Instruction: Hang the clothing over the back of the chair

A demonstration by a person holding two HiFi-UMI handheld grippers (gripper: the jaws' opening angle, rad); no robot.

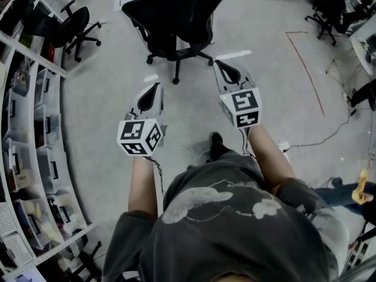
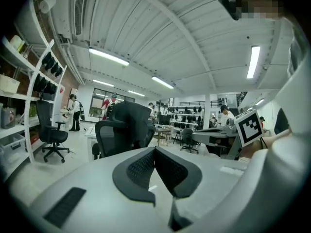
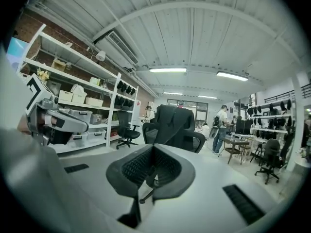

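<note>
Ahead of you on the grey floor [image 1: 276, 81], to the right of the long shelving [image 1: 29, 134], stands the black office chair [image 1: 176, 22]. The dark clothing [image 3: 176, 116] is draped over its back. You hold both tools short of the chair and apart from it: the left hand-held gripper [image 1: 155, 88] has its jaws together on nothing, and the right hand-held gripper [image 1: 218, 63] is likewise closed and empty.
</note>
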